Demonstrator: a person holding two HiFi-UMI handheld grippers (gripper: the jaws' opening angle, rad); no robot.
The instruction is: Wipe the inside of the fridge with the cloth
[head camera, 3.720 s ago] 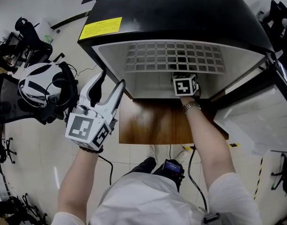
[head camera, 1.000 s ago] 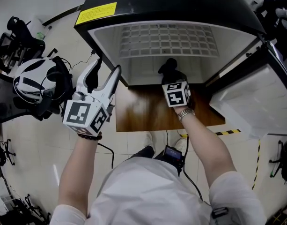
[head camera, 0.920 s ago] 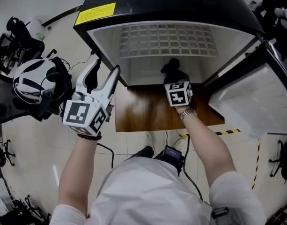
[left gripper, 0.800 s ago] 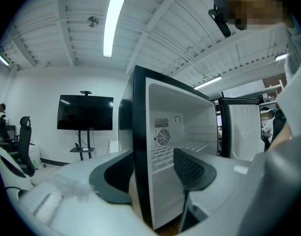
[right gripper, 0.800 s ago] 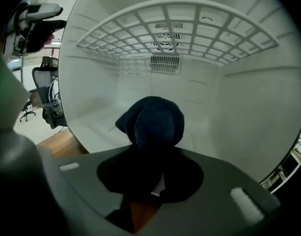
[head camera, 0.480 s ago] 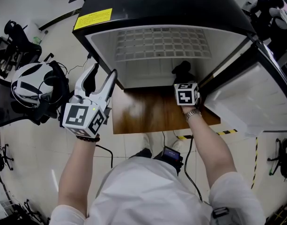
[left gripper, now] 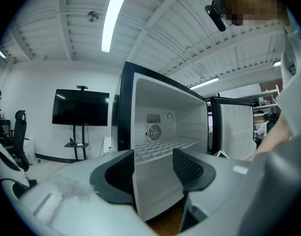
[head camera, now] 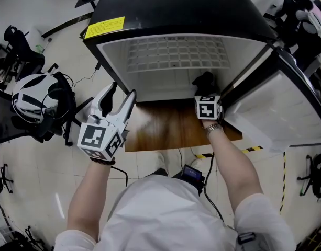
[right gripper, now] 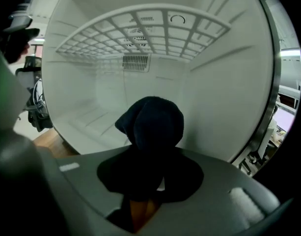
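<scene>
The left tongs (head camera: 122,90) are held wide apart at the left, with nothing between them, just outside the left wall of the fridge (head camera: 176,14). The fridge is seen standing open on a wooden tabletop (head camera: 165,132), with a white wire shelf (head camera: 176,54) laid across its interior. Below that shelf, toward the right, a dark cloth (right gripper: 152,124) is clamped in the right tongs (right gripper: 149,173) and bunched up near the right inner wall; whether it touches cannot be told. The open door (head camera: 286,114) is seen at the far right.

Fridge cavity (head camera: 165,85) open below wire shelf (head camera: 173,54); door (head camera: 278,109) flanks right.
</scene>
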